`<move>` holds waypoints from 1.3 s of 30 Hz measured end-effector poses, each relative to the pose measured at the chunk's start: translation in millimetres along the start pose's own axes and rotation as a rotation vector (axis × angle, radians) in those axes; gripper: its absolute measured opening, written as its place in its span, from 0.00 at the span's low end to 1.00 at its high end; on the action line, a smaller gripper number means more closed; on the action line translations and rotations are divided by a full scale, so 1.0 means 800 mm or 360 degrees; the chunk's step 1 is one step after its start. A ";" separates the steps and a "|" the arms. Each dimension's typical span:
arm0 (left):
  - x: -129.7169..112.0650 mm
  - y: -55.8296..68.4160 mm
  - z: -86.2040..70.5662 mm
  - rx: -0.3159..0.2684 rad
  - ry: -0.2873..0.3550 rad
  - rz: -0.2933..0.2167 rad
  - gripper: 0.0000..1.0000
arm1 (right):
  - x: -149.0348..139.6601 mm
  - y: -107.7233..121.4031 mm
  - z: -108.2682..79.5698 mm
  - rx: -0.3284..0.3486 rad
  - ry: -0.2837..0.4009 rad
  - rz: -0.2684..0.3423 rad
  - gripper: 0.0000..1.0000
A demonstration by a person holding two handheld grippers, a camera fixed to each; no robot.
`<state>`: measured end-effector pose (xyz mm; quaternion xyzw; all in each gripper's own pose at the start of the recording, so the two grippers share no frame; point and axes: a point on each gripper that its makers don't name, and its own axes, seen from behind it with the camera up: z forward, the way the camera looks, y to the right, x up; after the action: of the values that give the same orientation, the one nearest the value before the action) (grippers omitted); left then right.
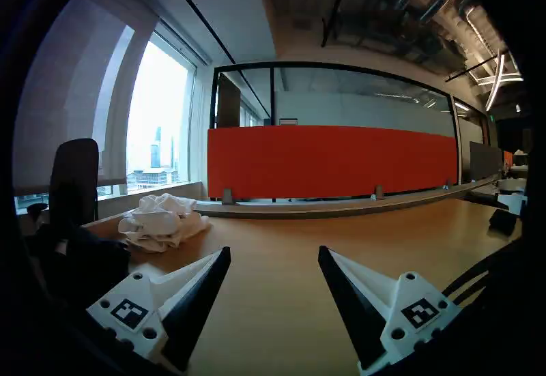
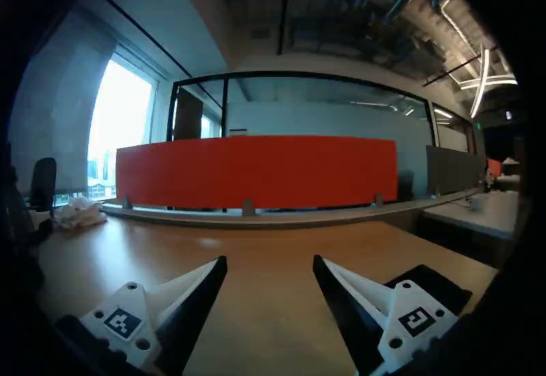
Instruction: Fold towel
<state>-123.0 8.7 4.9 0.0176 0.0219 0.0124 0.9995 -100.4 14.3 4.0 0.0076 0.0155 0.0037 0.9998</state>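
- While it lies crumpled in a white heap, the towel [image 1: 162, 222] sits at the far left of the wooden desk [image 1: 293, 239], well ahead of my left gripper [image 1: 273, 249] and off to its left.
- My left gripper's fingers stand apart, with bare desk between them.
- My right gripper [image 2: 269, 258] is spread the same way; from it the towel is far off at the left.
- Beyond the desk stands an orange divider panel [image 1: 331, 161]; a black office chair [image 1: 74, 178] sits left of the towel, by the window [image 1: 160, 130].
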 end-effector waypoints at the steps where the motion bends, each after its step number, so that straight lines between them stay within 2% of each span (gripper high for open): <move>1: 0.000 0.000 0.000 0.0000 0.0000 0.0000 0.95 | -0.001 -0.001 0.000 0.0002 -0.0002 -0.0007 0.97; 17: -0.001 0.000 0.000 0.0000 0.0000 0.0000 0.95 | 0.000 -0.011 -0.002 0.0031 -0.0004 -0.0019 0.97; 39: -0.001 0.000 0.001 0.0000 0.0000 -0.0001 0.95 | -0.003 -0.008 0.000 0.0021 -0.0009 -0.0016 0.98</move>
<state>-123.7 8.5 5.3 0.0175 0.0221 0.0122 0.9995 -102.9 7.7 3.7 0.0142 0.0128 -0.0015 0.9998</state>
